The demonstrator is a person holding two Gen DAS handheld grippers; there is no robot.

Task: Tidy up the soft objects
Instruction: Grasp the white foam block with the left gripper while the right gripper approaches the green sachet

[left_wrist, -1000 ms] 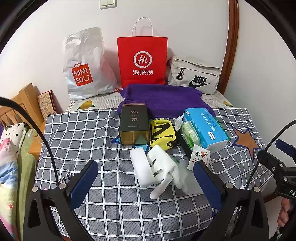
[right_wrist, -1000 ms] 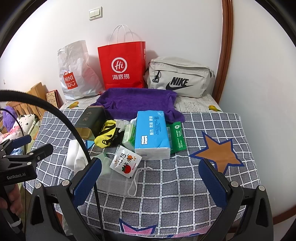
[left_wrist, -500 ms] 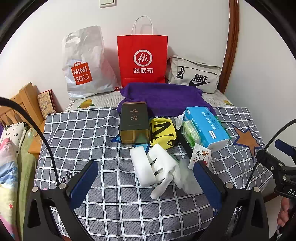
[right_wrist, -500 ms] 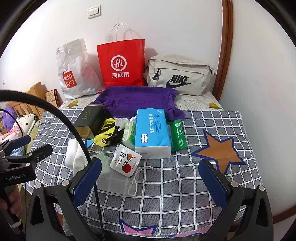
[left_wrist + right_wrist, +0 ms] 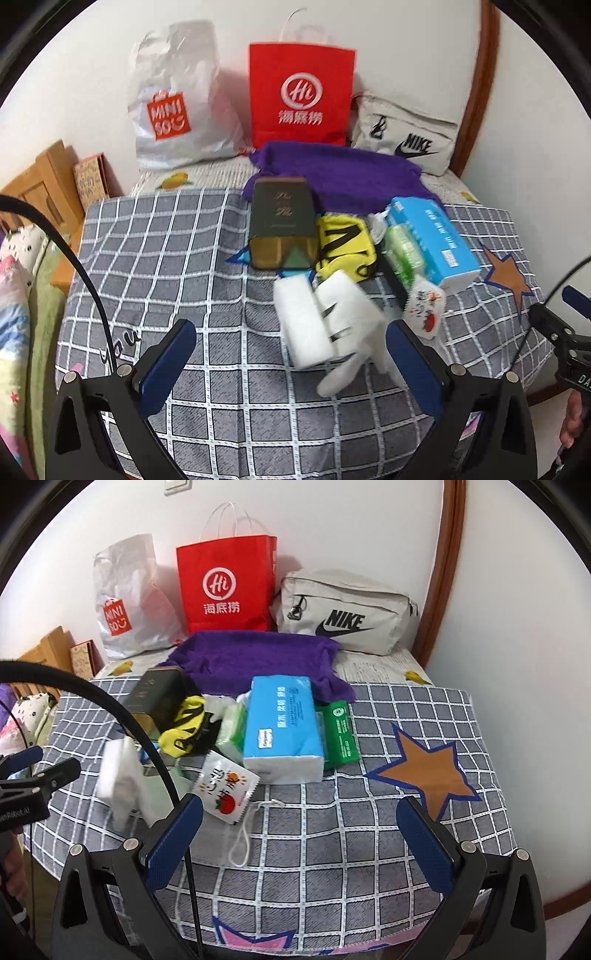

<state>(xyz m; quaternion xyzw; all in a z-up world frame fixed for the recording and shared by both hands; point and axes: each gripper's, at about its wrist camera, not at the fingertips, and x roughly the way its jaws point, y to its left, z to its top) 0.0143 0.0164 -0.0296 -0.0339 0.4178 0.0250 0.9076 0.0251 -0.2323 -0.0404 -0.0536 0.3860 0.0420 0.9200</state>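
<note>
A white glove and folded white cloth (image 5: 325, 321) lie on the checked tablecloth (image 5: 155, 251), just ahead of my open left gripper (image 5: 291, 363), whose jaws are empty. Behind them sit a yellow-black cloth (image 5: 343, 243), a dark tin (image 5: 282, 221) and a purple towel (image 5: 340, 173). My right gripper (image 5: 299, 845) is open and empty, low over the table's front. Ahead of it lie a blue tissue pack (image 5: 282, 723), a green wipes pack (image 5: 338, 731), a snack packet (image 5: 227, 786) and the purple towel (image 5: 258, 657).
Against the wall stand a Miniso plastic bag (image 5: 173, 103), a red paper bag (image 5: 301, 96) and a beige Nike bag (image 5: 343, 616). A wooden headboard (image 5: 40, 184) and bedding are at the left. A clear bag with white cord (image 5: 240, 838) lies near the right gripper.
Both views have shifted a little and blurred; the table items sit slightly higher in frame, so both grippers have moved a bit forward. Nothing was taken hold of.
</note>
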